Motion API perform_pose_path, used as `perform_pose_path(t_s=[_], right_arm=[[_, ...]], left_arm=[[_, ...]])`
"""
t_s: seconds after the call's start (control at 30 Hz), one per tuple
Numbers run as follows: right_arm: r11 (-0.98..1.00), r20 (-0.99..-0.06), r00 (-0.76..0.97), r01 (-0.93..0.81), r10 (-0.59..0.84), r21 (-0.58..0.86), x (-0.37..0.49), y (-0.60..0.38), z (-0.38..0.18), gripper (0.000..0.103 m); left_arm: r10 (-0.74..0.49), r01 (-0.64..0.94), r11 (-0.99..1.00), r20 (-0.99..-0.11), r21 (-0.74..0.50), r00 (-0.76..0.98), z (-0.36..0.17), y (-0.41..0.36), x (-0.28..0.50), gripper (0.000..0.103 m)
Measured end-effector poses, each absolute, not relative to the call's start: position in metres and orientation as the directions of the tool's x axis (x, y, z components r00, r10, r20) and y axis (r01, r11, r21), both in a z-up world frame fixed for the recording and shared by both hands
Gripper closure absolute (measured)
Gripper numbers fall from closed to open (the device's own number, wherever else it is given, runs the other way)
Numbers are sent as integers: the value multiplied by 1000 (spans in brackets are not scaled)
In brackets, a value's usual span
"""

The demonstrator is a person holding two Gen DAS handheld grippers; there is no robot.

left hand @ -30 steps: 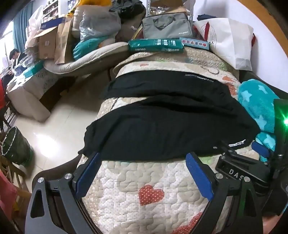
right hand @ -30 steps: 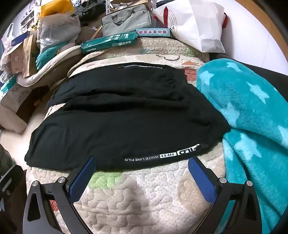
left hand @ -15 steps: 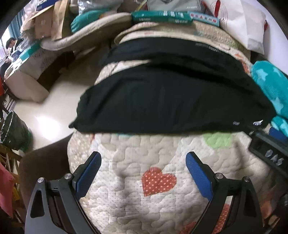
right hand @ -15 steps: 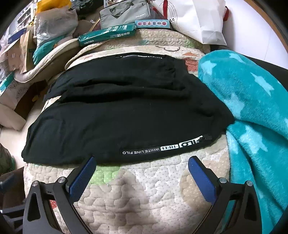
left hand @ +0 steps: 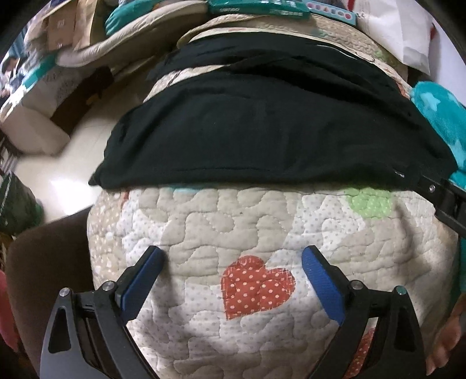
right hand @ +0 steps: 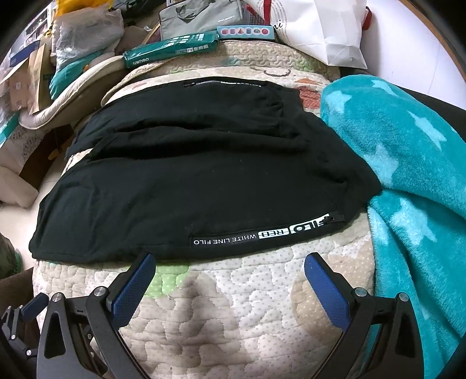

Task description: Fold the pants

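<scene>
Black pants (left hand: 262, 131) lie spread flat across a quilted bedspread (left hand: 233, 227), with a white-lettered zip pocket strip near the front edge in the right wrist view (right hand: 262, 236). The pants (right hand: 204, 180) fill the middle of that view. My left gripper (left hand: 231, 256) is open and empty, above the quilt near a red heart patch, well short of the pants' near hem. My right gripper (right hand: 228, 262) is open and empty, its left fingertip (right hand: 145, 259) just at the pants' front edge. The right gripper's body shows at the right edge of the left wrist view (left hand: 445, 198).
A teal star blanket (right hand: 402, 180) lies right of the pants. Green boxes (right hand: 171, 52), a grey bag (right hand: 201, 16) and a white paper bag (right hand: 326, 29) crowd the far end. The bed's left edge drops to a glossy floor (left hand: 72, 163) with cartons and cushions.
The left gripper has pulled back toward me and tilted down, so the pants sit farther up the view and more quilt shows. The right gripper has barely moved. Both stay open.
</scene>
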State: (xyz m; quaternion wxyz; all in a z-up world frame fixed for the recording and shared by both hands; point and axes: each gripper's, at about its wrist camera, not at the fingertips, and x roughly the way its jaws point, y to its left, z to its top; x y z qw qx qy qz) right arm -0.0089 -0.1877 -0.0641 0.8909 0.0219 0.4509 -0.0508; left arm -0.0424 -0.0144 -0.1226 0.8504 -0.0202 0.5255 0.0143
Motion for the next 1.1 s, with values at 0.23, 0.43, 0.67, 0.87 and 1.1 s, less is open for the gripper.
perform_pose_path(t_s=[0.23,0.43,0.67,0.87,1.1], right_arm=[[987,-740,657,142,-146,-68,-21,-198,-43,0],[984,-701,691,137,-174,-109,-23,-203,-37,0],[990,-715,686,63,-133,-123,-9,-198,-18,0],[983,-585,797,51,-147,-179,-1,-203,42,0],[961,-677,734,-146,-53,-234,89,-212,58,0]], left_arm=[[-10,-12,1000,-902,-17,431,-120,-8,-34,0],[-76,51,997,-918,-61,389,-102,-4,-13,18],[-119,56,993,-839,-105,532,-52,20,15,21],[-36,3,999,-671,-49,741,10,37,41,21],[-115,56,991,-575,-120,810,59,72,83,4]])
